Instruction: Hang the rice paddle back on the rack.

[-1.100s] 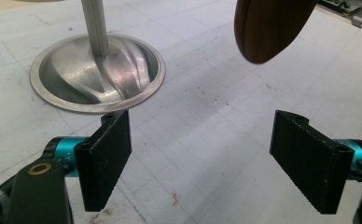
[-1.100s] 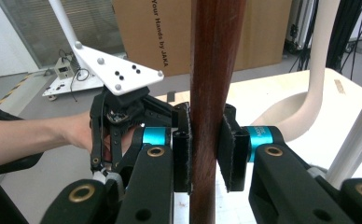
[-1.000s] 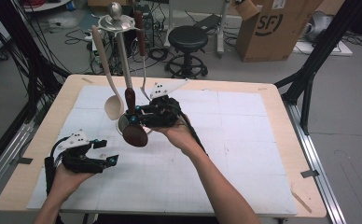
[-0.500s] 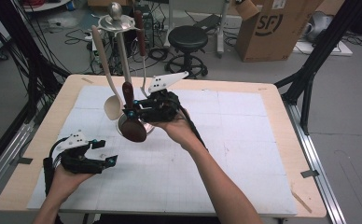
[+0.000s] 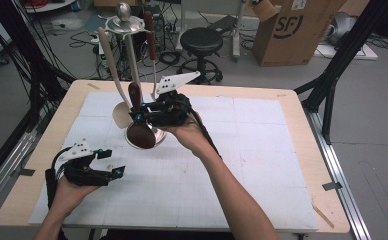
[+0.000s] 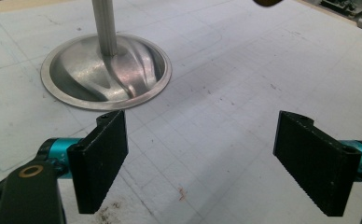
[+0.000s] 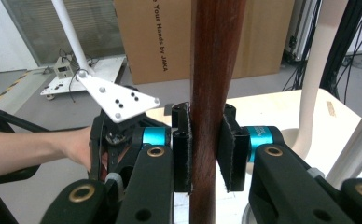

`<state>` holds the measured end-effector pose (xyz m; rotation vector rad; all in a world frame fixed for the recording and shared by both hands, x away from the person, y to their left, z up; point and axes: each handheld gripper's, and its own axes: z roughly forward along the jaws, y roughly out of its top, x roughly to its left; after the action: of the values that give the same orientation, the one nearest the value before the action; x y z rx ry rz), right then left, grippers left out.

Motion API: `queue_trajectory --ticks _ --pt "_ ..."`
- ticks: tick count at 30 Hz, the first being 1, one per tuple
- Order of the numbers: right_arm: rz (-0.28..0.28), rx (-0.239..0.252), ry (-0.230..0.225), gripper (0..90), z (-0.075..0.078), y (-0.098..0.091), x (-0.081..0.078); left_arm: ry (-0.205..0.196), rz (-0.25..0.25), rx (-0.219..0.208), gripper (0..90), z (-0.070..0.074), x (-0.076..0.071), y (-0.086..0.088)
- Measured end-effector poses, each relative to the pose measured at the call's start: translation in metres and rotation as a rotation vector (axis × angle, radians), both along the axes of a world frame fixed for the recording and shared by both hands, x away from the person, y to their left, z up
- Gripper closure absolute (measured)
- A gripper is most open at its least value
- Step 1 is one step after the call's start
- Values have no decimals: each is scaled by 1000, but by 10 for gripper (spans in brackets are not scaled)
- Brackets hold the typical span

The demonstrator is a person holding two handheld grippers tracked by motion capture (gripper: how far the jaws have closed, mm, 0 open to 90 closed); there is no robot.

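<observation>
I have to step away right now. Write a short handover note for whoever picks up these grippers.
Right gripper: shut on the dark wooden spoon, gripped on its handle, spoon upright beside the metal stand, bowl down over the stand's base.
Left gripper: open, nothing between the jaws, low over the white mat near the stand's base.
Pale spoon and another dark-handled tool hang on the stand.
Done: dark spoon gripped.
Left: whether it is going on or coming off the stand is unclear; finish that move.
</observation>
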<state>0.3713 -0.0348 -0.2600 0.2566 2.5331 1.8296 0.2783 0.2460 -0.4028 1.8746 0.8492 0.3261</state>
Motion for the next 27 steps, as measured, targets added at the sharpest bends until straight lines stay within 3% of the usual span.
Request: queue_trajectory --ticks 15,27 --pt "-6 25 -29 775 37 10 17 -6 1 1 182 0 -1 0" --pt "-1 34 -29 774 57 18 34 -11 7 5 182 1 -2 3"
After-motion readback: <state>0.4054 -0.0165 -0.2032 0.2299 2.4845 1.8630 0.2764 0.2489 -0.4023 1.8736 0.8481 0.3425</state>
